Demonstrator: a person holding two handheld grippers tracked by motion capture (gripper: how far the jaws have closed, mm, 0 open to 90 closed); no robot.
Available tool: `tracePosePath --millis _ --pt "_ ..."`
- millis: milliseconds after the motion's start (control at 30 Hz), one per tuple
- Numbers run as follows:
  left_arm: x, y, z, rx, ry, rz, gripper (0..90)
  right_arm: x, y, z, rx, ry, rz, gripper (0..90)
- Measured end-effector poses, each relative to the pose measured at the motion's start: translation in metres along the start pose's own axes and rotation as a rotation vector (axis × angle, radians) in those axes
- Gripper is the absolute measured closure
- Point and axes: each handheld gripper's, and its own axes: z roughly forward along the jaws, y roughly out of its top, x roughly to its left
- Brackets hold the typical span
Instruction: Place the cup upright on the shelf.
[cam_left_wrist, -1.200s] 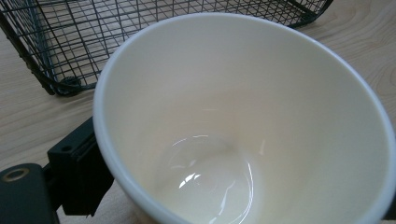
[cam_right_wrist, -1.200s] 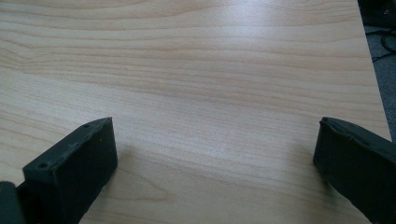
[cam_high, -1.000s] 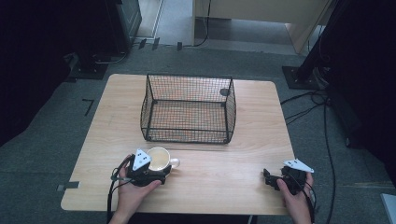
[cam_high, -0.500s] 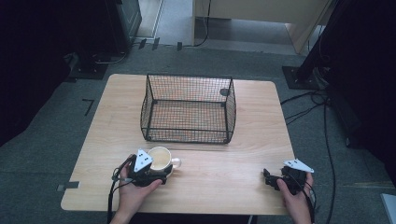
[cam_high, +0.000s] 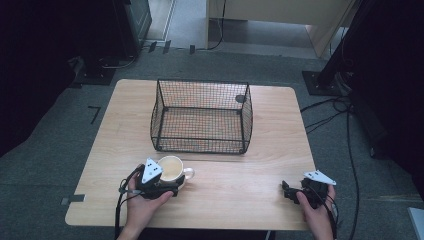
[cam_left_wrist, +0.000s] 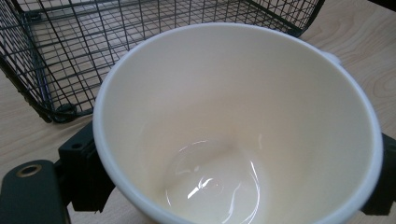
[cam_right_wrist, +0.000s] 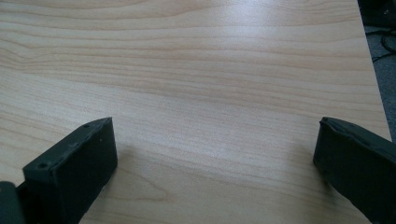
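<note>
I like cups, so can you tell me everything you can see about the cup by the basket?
The cup is cream-white and glossy, like ceramic, with a small handle on one side. It stands upright on the wooden table, just in front of the black wire basket, not inside it. It is empty and shiny at the bottom. The left gripper has a jaw on each side of it.

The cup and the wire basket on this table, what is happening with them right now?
A person works at a wooden table with a gripper in each hand. The left gripper has its jaws around an empty cream cup, which stands on the table just in front of the black wire basket. The basket has nothing in it. The right gripper is open over bare wood near the table's right edge, holding nothing.
</note>
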Motion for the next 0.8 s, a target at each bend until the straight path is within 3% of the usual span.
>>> tracePosePath --millis 800 --pt "-0.003 0.040 -0.011 -0.082 -0.010 0.023 9.5 0.000 0.000 0.000 0.000 0.000 0.000 0.0"
